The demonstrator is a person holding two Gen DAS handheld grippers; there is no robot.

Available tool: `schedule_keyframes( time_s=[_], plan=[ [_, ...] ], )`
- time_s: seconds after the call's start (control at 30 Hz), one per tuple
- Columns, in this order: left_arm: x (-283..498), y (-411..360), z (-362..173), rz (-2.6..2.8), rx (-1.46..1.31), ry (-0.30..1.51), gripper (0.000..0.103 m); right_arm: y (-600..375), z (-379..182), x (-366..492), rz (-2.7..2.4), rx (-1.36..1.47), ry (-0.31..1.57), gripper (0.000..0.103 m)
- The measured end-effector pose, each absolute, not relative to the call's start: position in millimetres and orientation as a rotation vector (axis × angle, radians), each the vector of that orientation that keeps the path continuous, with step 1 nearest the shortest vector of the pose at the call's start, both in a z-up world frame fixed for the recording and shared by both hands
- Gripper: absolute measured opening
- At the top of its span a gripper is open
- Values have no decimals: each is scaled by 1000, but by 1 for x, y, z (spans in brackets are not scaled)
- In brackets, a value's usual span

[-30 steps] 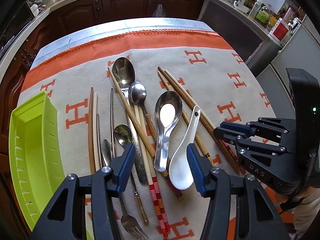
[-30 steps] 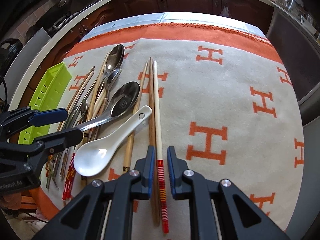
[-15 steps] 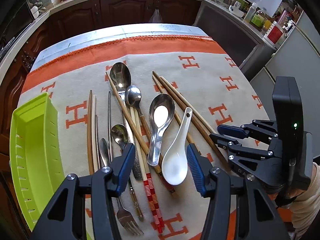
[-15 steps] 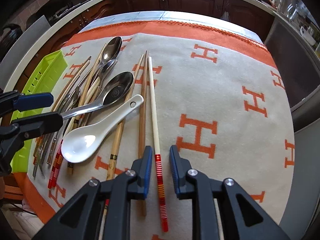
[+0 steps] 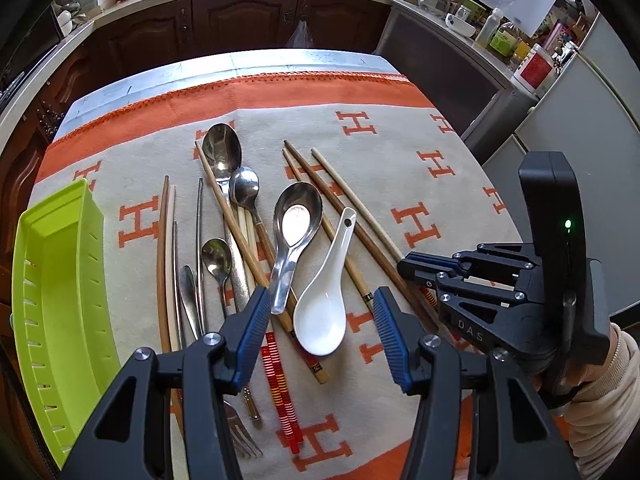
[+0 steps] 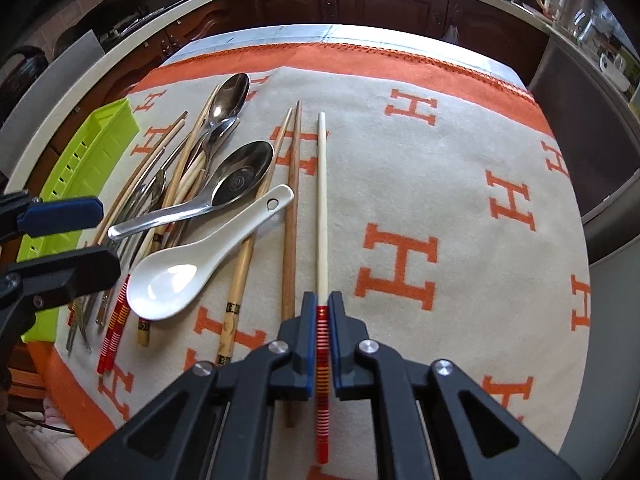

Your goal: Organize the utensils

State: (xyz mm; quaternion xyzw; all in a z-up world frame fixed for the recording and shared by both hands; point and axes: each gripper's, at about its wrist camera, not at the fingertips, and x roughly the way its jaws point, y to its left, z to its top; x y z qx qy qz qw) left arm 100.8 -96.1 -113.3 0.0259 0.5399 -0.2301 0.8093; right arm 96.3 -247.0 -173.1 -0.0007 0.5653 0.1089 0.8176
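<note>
Spoons, chopsticks and a fork lie in a loose pile on an orange-and-beige cloth. My right gripper point(image 6: 321, 312) is shut on a white chopstick with a red striped end point(image 6: 321, 208), held above the cloth and pointing away from me. My left gripper point(image 5: 318, 320) is open and empty above the near end of the pile, over a white ceramic spoon point(image 5: 325, 300) and a steel soup spoon point(image 5: 294, 236). A lime green tray point(image 5: 56, 300) sits at the left; it also shows in the right wrist view point(image 6: 92, 160). The right gripper point(image 5: 416, 268) shows in the left wrist view.
Wooden chopsticks point(image 6: 290, 216), a red-striped pair point(image 5: 280, 392), small steel spoons point(image 5: 218, 256) and a fork point(image 5: 240, 436) lie in the pile. Dark cabinets and a counter with bottles point(image 5: 500, 36) stand beyond the table. Bare cloth point(image 6: 460, 184) lies to the right.
My right gripper closed on the red-ended chopstick and lifted it off the cloth. Both grippers rose and pulled back a little. The left gripper stayed open.
</note>
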Motion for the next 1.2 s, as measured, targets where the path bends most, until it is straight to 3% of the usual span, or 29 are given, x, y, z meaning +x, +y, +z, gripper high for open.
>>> schedule_keyframes(
  time_s=[0.3, 0.67, 0.87, 1.1, 1.13, 1.17, 1.2],
  plan=[
    [95, -105, -113, -570, 6, 1180, 51, -284, -149, 76, 290, 312, 1133, 6],
    [116, -141, -147, -628, -188, 1391, 17, -308, -137, 53, 144, 408, 1070, 6],
    [124, -155, -171, -481, -148, 1425, 17, -313, -139, 46, 124, 424, 1059, 6],
    [119, -186, -178, -424, 25, 1332, 17, -309, -140, 41, 108, 390, 1046, 6],
    [118, -190, -178, -425, 38, 1321, 15, -309, -141, 40, 109, 389, 1047, 6],
    [117, -194, -178, -436, 48, 1311, 5, -308, -143, 40, 109, 392, 1050, 6],
    [116, -198, -177, -457, 54, 1307, 2, -309, -144, 40, 109, 398, 1053, 6]
  ],
)
